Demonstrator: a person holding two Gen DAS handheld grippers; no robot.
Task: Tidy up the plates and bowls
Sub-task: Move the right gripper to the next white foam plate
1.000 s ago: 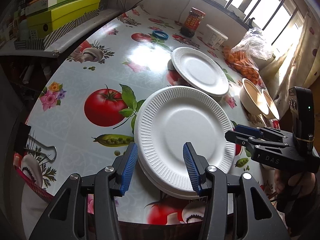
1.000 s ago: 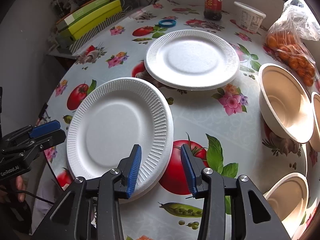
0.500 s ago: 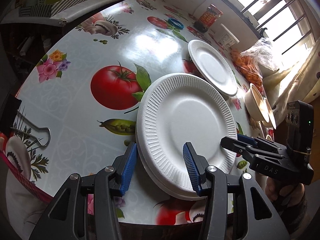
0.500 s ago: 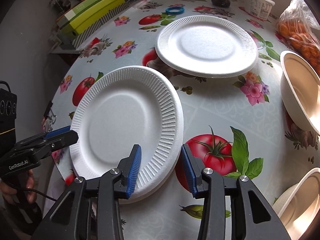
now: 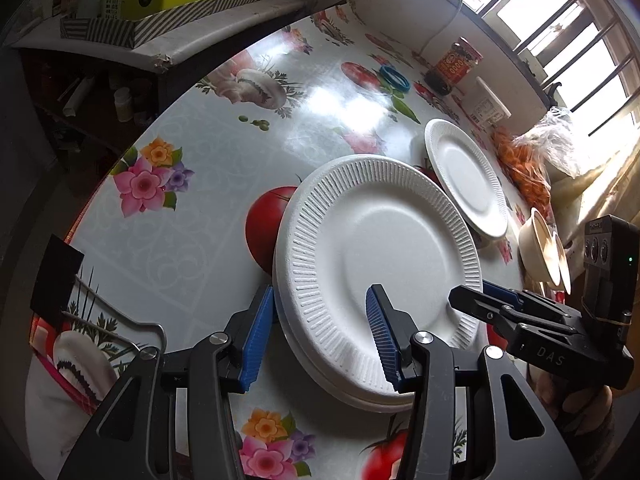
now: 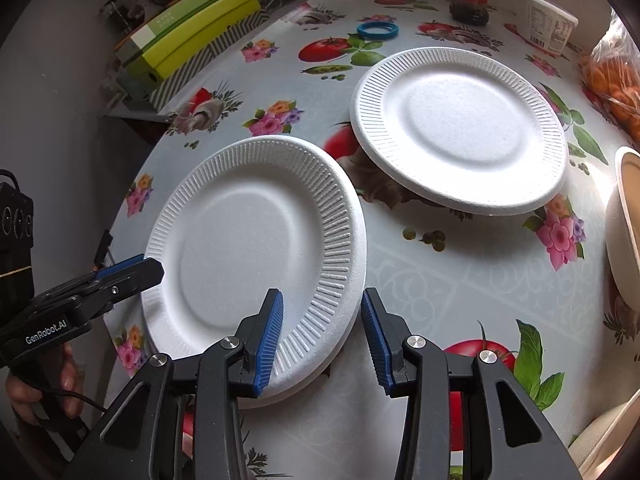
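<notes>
Printed with tomatoes and flowers, the glossy cloth on the worktop [image 6: 420, 280] carries everything; a shelf at its far left edge bears a yellow-green box [image 6: 192, 36]. Nearest that side, the left tool [image 5: 320, 332] straddles the rim of the near plate stack [image 5: 380, 260], one blue pad outside the rim and one over the plate's face, jaws apart and not pressing on it. The stack sits at the worktop's front edge, at least two foam plates nested. Across it, the right tool [image 6: 322, 340] brackets the opposite rim the same way, one pad over the ribbed border, one beyond it, also apart and holding nothing. Taking the stack from both sides probably keeps the light foam from flexing or sliding as it is lifted. Further right and back lies a single plate [image 6: 460, 128], well apart from the stack, likely its next addition. Right of that stand the beige bowls [image 5: 544, 248], leaning together, beside a bag of oranges [image 5: 532, 160].
</notes>
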